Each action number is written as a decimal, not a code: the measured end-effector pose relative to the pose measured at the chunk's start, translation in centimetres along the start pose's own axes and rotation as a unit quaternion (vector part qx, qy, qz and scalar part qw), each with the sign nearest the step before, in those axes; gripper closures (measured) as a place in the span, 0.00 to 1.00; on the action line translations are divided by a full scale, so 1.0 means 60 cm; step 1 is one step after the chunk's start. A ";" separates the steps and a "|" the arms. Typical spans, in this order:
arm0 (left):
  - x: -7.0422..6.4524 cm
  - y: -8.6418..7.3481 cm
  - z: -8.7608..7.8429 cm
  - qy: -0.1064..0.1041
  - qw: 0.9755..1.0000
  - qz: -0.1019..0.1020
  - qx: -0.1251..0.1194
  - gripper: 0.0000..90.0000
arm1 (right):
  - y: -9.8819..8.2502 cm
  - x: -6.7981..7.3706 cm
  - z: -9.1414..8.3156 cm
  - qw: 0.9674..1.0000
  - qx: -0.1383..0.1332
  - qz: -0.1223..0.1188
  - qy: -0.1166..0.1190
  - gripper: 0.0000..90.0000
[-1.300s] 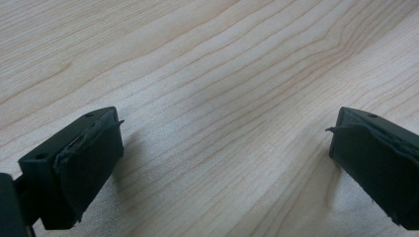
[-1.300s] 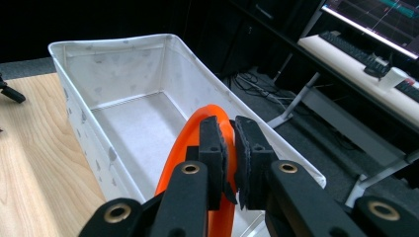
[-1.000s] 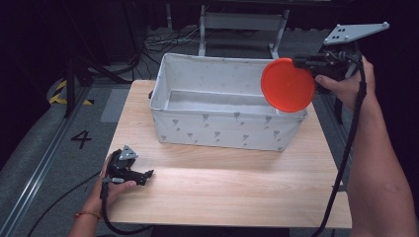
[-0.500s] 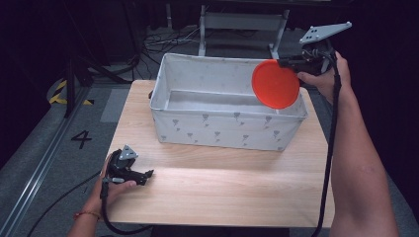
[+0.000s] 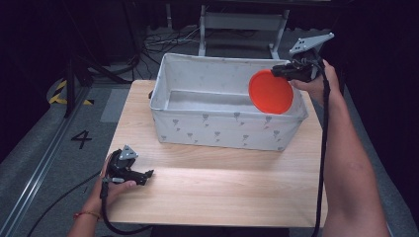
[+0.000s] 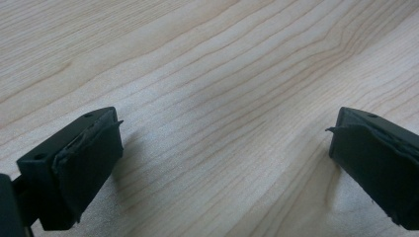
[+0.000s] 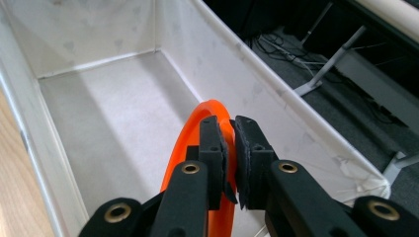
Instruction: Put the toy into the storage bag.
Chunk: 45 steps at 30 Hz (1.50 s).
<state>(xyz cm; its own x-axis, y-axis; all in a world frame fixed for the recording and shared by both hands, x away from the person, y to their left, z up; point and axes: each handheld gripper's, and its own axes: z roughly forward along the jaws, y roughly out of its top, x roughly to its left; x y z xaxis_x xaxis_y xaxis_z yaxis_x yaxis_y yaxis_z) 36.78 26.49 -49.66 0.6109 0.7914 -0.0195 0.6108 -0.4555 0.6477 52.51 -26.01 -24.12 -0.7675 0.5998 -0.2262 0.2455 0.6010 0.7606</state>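
My right gripper (image 7: 230,163) pinches only the plate's (image 5: 270,92) rim above the bin (image 5: 217,131), left gripper (image 6: 222,163) wide, so it may slip.

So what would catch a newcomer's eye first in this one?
The bright orange disc, pinched on edge by the right gripper and held over the right end of the white fabric bin, which has nothing else inside. Next, the left gripper, jaws wide apart, resting low on the bare wooden table near its front left corner.
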 end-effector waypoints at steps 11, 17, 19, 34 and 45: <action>0.000 0.000 0.000 0.000 1.000 0.000 0.000 0.00 | -0.032 0.004 0.015 0.998 0.031 -0.037 0.047 0.93; 0.000 0.000 0.000 0.000 1.000 0.000 0.000 0.00 | -0.045 0.013 0.024 0.992 0.066 -0.070 0.087 0.93; 0.000 0.000 0.000 0.000 1.000 0.000 0.000 0.00 | -0.047 0.016 0.027 0.990 0.073 -0.073 0.094 0.93; 0.000 0.000 0.000 0.001 1.000 0.000 0.000 0.00 | -0.054 0.053 0.066 0.964 0.181 -0.133 0.143 0.92; 0.000 0.000 0.000 0.000 1.000 -0.001 0.000 0.00 | -0.054 0.057 0.090 0.942 0.263 -0.148 0.148 0.92</action>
<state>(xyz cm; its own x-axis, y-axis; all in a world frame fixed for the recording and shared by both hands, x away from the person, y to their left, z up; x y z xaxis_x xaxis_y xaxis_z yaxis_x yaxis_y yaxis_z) 36.77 26.48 -49.67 0.6095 0.7925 -0.0217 0.6122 -0.4531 0.6480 52.27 -23.05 -30.63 -0.9605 0.2385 -0.1433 0.1945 0.9438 0.2673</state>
